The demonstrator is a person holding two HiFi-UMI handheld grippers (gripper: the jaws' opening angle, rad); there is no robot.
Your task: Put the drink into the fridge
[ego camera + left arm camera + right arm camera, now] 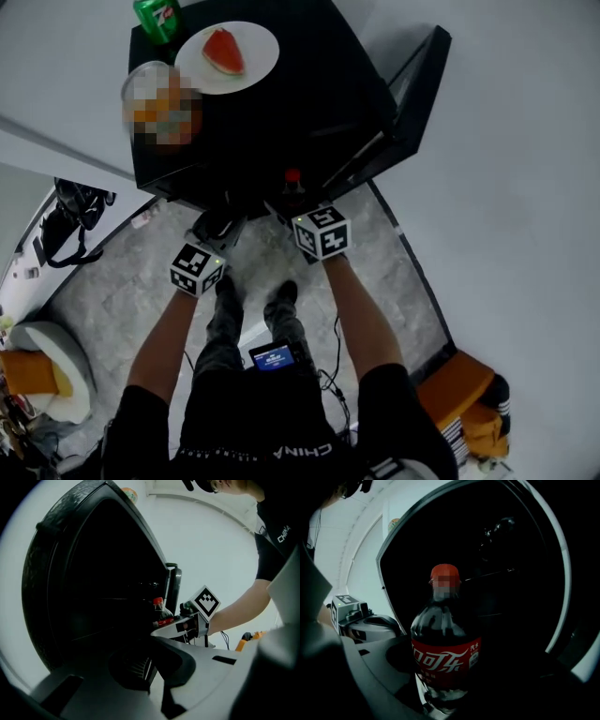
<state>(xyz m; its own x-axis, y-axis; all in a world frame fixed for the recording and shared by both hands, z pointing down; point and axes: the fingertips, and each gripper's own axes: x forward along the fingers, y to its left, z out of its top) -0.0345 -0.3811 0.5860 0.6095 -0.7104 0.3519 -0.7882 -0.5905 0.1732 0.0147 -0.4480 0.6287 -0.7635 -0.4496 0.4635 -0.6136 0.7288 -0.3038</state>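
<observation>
A small black fridge (300, 103) stands with its door (412, 103) swung open to the right. My right gripper (291, 202) is shut on a cola bottle (293, 178) with a red cap and red label, held upright at the fridge's opening. In the right gripper view the bottle (446, 658) fills the space between the jaws, with the dark fridge interior (511, 597) behind it. My left gripper (217, 230) hovers at the fridge's left front, its jaws close together with nothing between them. From the left gripper view the bottle (161, 613) and the right gripper's marker cube (206, 601) show beside the fridge (93, 573).
On the fridge top lie a white plate (258, 42) with a watermelon slice (223, 52), a green can (157, 17) and a blurred orange item (159, 103). Black bags (70, 220) sit on the floor at left, an orange object (469, 403) at lower right.
</observation>
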